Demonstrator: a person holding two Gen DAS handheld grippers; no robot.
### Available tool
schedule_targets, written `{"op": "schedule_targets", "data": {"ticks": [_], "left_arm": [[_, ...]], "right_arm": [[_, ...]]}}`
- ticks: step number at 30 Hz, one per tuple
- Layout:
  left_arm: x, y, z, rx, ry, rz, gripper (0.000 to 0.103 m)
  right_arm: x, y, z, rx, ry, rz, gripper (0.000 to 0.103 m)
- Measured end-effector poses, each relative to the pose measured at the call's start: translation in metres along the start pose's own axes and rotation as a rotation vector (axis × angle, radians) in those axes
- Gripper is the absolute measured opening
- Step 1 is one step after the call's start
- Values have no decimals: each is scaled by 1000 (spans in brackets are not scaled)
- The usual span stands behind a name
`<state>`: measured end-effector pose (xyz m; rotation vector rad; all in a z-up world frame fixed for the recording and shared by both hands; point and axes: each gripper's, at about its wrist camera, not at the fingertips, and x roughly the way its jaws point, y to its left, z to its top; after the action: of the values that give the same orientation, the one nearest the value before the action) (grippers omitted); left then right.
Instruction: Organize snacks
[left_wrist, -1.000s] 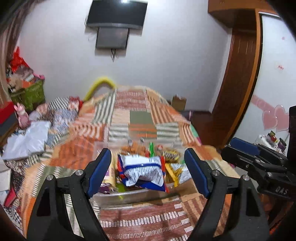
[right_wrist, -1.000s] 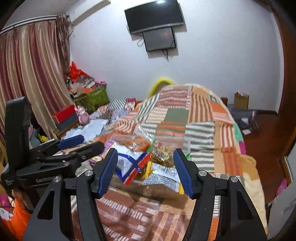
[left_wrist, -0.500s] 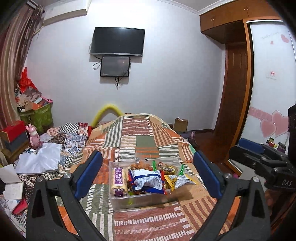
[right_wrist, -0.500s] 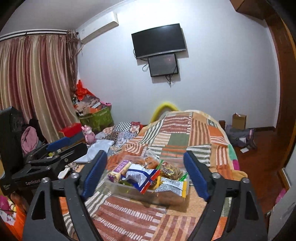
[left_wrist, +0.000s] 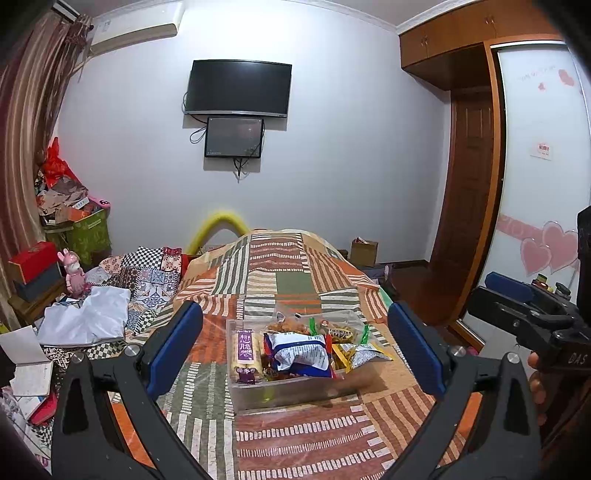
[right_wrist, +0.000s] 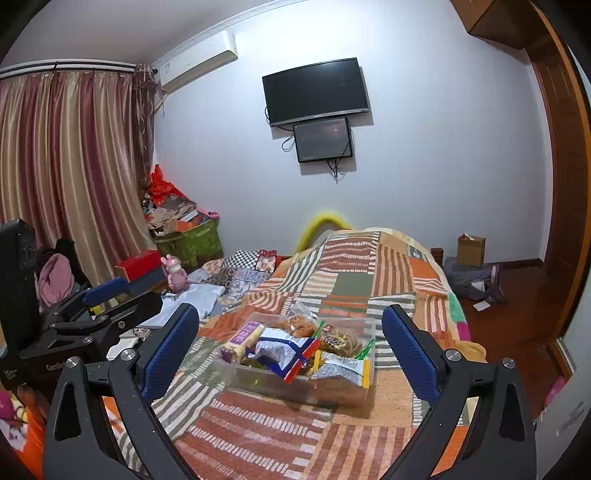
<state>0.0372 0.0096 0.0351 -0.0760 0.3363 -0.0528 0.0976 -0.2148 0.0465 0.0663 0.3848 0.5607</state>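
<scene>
A clear plastic box (left_wrist: 280, 393) full of snack packets sits on the patchwork bedspread (left_wrist: 295, 435); it also shows in the right wrist view (right_wrist: 258, 380). In it lie a purple-labelled bar (left_wrist: 244, 350), a blue-and-white bag (left_wrist: 301, 354) and yellow-edged packets (right_wrist: 341, 369). My left gripper (left_wrist: 293, 349) is open and empty, well back from the box. My right gripper (right_wrist: 290, 350) is open and empty, also back from it. Each gripper shows at the edge of the other's view: the right (left_wrist: 528, 314), the left (right_wrist: 92, 314).
Folded cloths and a white sheet (left_wrist: 92, 317) lie on the bed's left side. A pink toy (left_wrist: 75, 273), boxes and a green bag (left_wrist: 88, 232) crowd the left wall. A wardrobe (left_wrist: 469, 184) and bare floor lie right. A TV (left_wrist: 238, 88) hangs ahead.
Both grippers have drawn back and up from the snack box, and their jaws have opened wider. The box now looks smaller and farther away.
</scene>
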Motion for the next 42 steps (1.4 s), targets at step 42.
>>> {"op": "schedule_targets", "data": {"ticks": [42], "left_arm": [[6,-3,-5,-2,7,-20,101]], "right_arm": [[2,0,-6,17,27,6,99]]}}
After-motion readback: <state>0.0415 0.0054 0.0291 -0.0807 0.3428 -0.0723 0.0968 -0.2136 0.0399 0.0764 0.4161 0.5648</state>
